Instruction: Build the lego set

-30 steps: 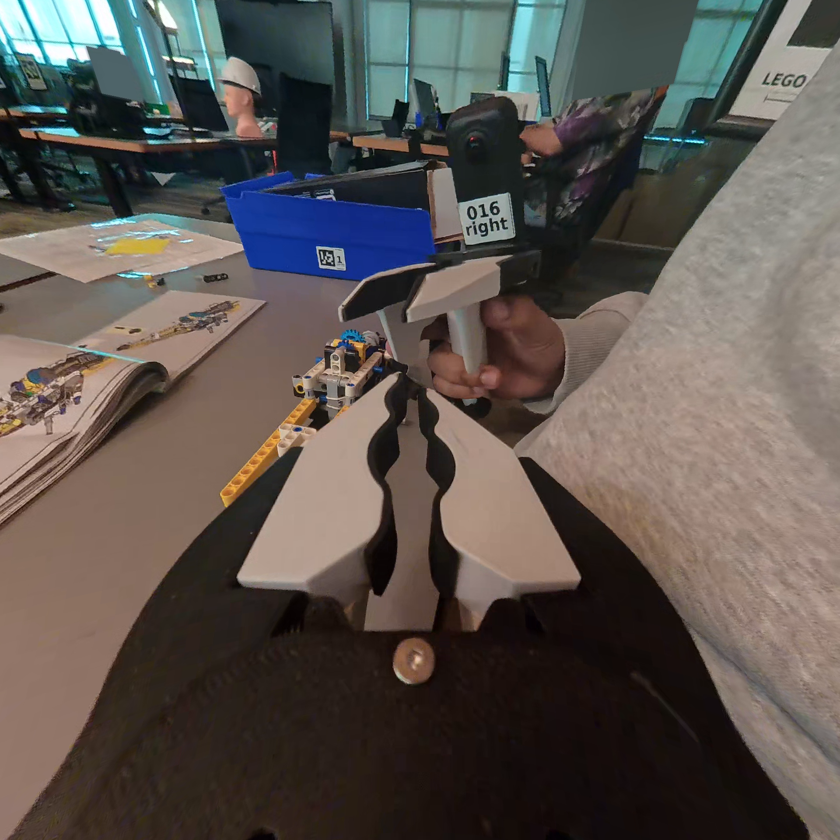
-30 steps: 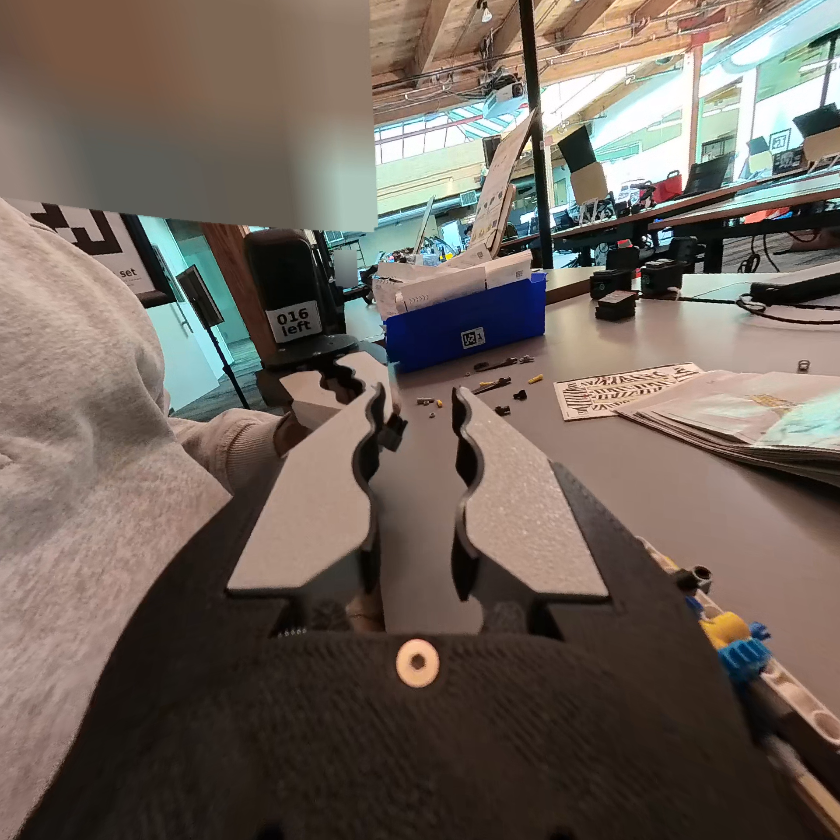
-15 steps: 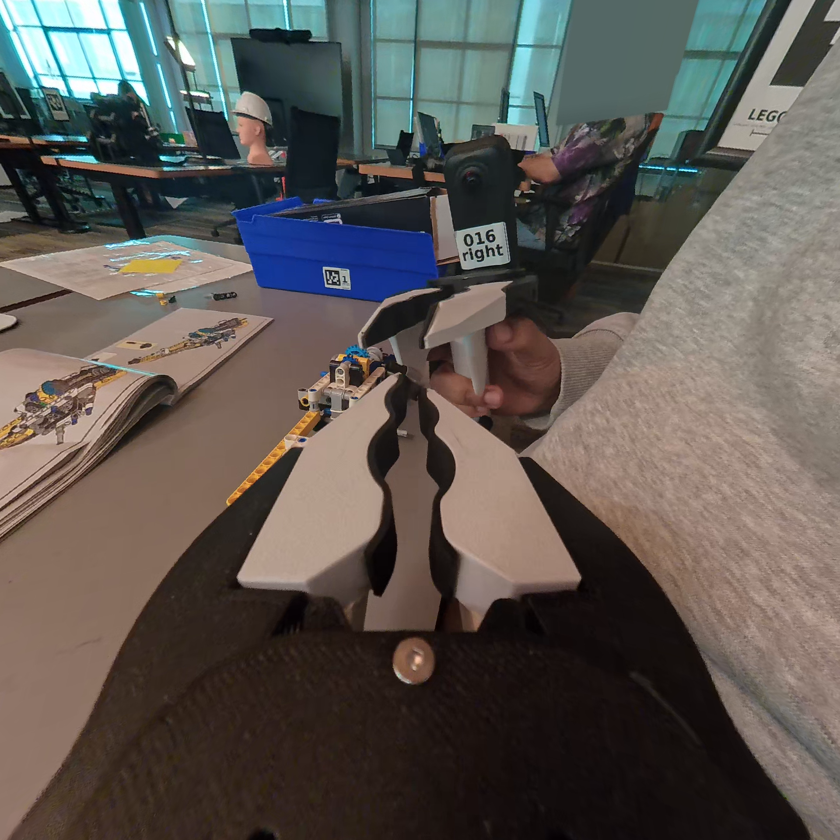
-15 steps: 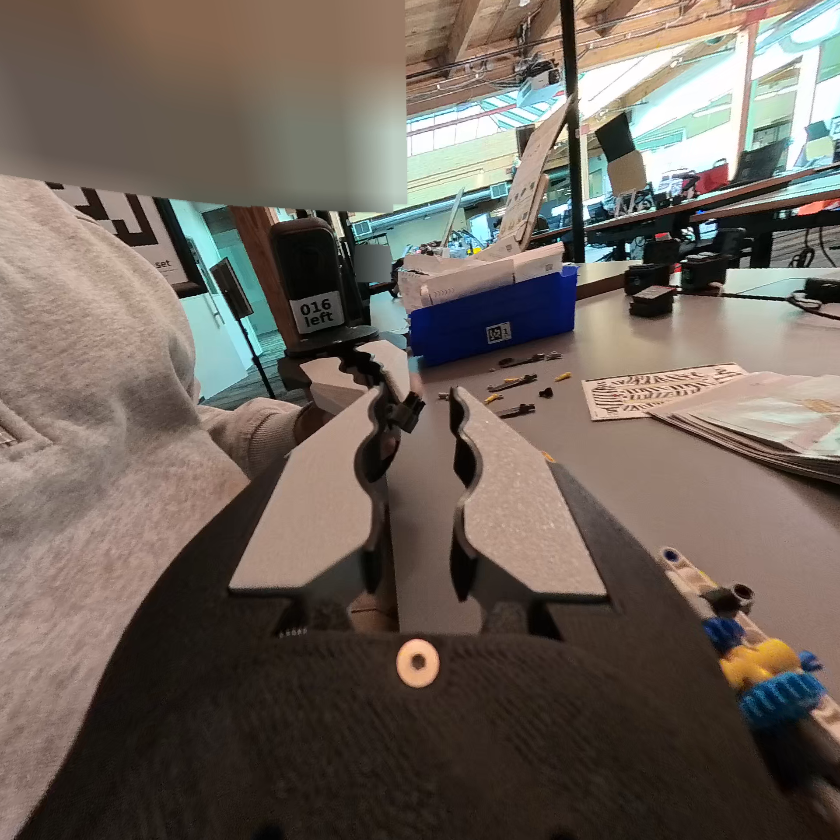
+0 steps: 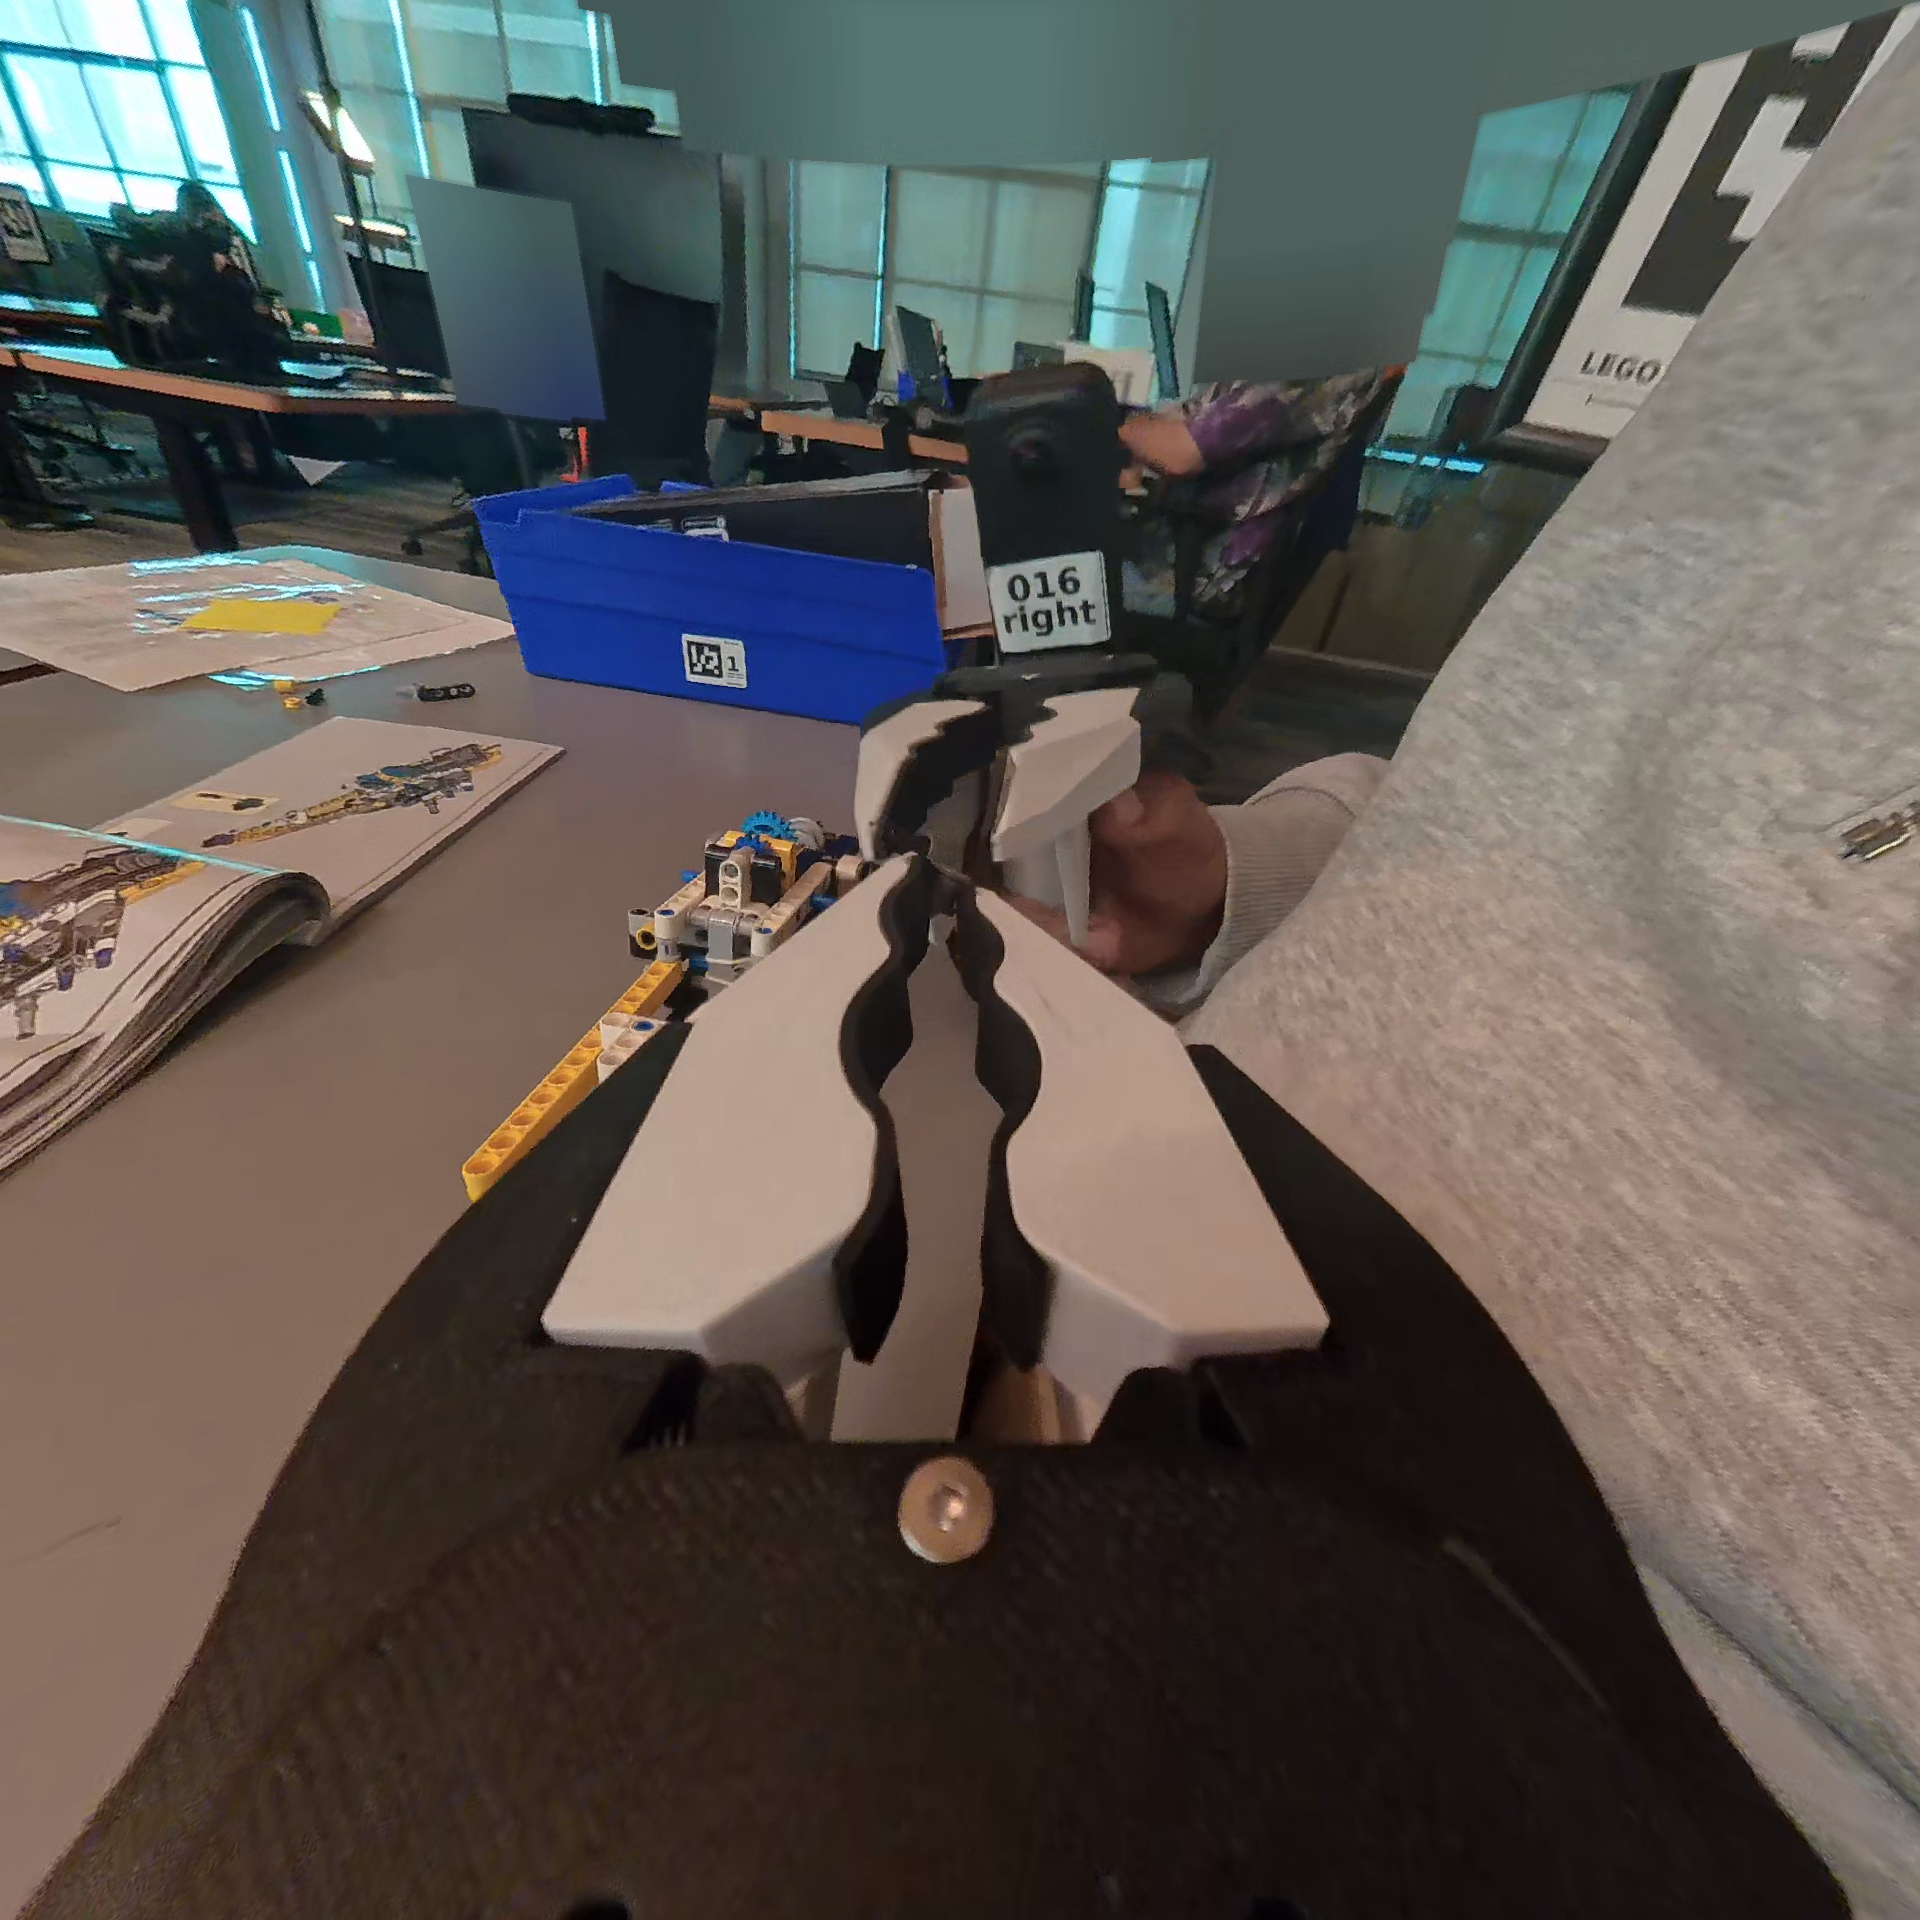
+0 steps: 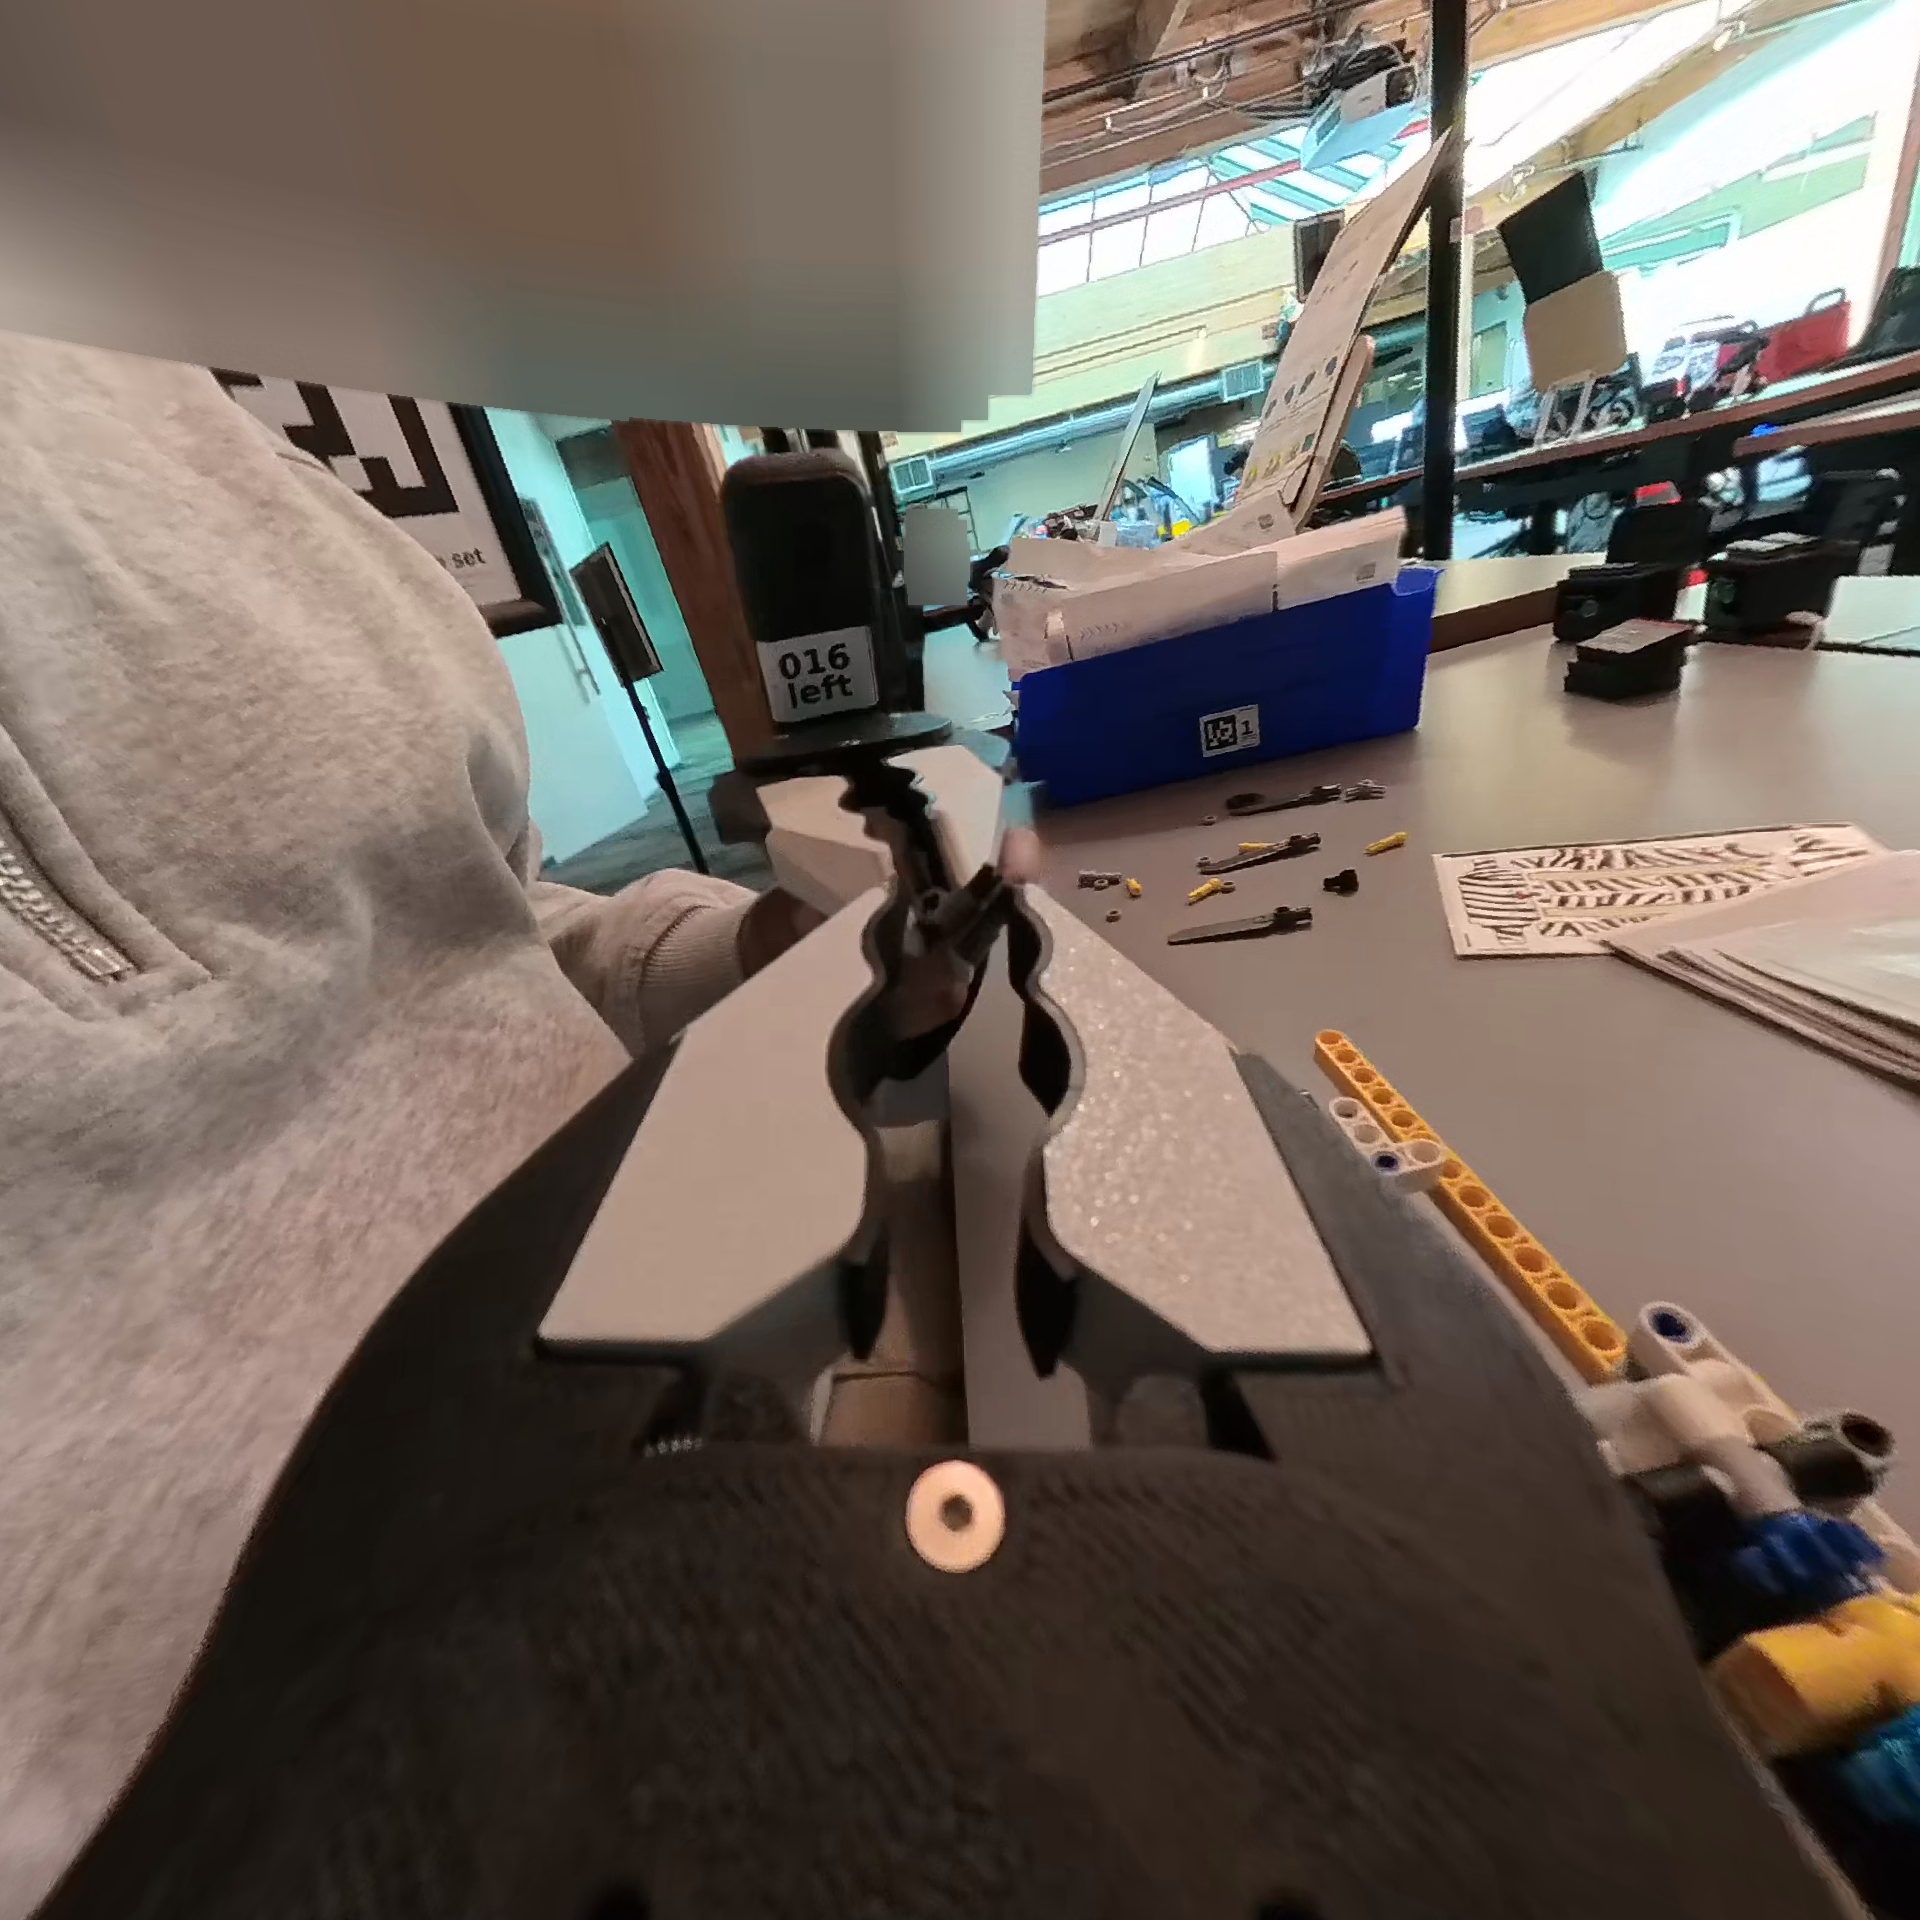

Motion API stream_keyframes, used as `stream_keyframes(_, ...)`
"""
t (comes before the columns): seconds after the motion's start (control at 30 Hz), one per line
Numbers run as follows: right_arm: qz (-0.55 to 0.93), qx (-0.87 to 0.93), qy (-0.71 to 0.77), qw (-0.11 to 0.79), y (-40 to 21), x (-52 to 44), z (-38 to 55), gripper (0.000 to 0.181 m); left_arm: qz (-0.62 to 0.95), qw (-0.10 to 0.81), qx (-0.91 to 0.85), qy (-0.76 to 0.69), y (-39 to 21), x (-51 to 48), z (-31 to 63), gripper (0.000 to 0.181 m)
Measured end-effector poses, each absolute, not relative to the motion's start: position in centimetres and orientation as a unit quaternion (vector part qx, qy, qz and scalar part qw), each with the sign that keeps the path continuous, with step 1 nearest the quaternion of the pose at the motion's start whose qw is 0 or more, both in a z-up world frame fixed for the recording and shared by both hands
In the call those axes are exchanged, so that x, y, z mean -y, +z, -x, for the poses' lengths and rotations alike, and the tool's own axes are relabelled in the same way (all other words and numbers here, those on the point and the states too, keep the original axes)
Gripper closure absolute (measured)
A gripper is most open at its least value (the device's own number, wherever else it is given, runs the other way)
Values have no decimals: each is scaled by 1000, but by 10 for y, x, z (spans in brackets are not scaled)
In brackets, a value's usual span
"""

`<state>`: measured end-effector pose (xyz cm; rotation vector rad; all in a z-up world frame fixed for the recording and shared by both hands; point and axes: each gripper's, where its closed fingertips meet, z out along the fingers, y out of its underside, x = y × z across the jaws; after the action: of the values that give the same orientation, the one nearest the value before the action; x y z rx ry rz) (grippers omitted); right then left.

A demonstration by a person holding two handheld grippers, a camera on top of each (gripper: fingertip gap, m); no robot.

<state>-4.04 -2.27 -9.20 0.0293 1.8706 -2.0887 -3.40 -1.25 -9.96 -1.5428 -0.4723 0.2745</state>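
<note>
My left gripper [image 5: 935, 891] is shut on a small black lego piece [image 6: 958, 902] and holds it above the table edge. It also shows in the right wrist view [image 6: 894, 831]. My right gripper [image 6: 951, 914] is open, facing the left one tip to tip, with the black piece between its fingertips. It also shows in the left wrist view [image 5: 966, 821], held by a hand. The partly built lego model [image 5: 748, 894], with a long yellow beam [image 5: 561, 1091], lies on the grey table to the left. The model is at lower right in the right wrist view [image 6: 1714, 1423].
A blue bin [image 5: 707, 613] stands at the back of the table. An open instruction booklet [image 5: 156, 935] lies at the left. A sticker sheet [image 6: 1621, 894] and several loose small parts [image 6: 1247, 873] lie in front of the bin [image 6: 1216, 696]. The person's grey sweater [image 5: 1558, 935] is close on the right. The grippers are tip to tip, or close to it.
The two grippers have moved toward each other. The black piece held by the left gripper now sits between the right gripper's fingertips, and the right jaws have narrowed slightly.
</note>
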Motion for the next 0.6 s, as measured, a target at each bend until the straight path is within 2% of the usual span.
stream_keyframes(0.13,-16,-655,-734,180,-92,21,42,174,696,675,204,135,-102,9,33,179)
stream_keyframes(0.6,-21,-656,-733,179,-93,22,44,175,690,680,210,130,-101,10,34,179)
